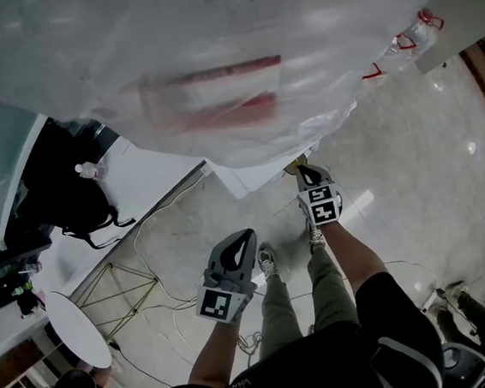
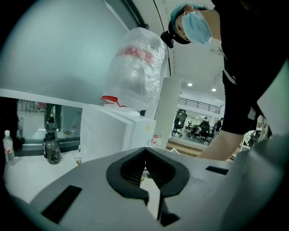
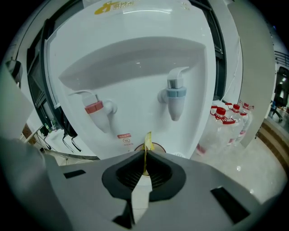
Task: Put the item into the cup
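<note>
My right gripper (image 3: 145,155) is shut on a thin yellow item (image 3: 147,145) that stands on edge between the jaws. Just past its tips shows the brown rim of a cup (image 3: 158,147), set in the bay of a white water dispenser (image 3: 135,58), below and between the red tap (image 3: 95,108) and the blue tap (image 3: 175,95). In the head view the right gripper (image 1: 307,172) points at the dispenser's foot. My left gripper (image 1: 242,242) hangs lower left, away from the dispenser. In its own view the left gripper (image 2: 145,151) has its jaws together with nothing between them.
A big clear plastic bag (image 1: 229,70) covers the dispenser's top. Packed water bottles (image 3: 228,122) stand to the dispenser's right. A round white table (image 1: 76,329), a black bag (image 1: 66,194) and loose cables (image 1: 161,283) lie at the left on the floor. The person's legs (image 1: 309,298) stand below.
</note>
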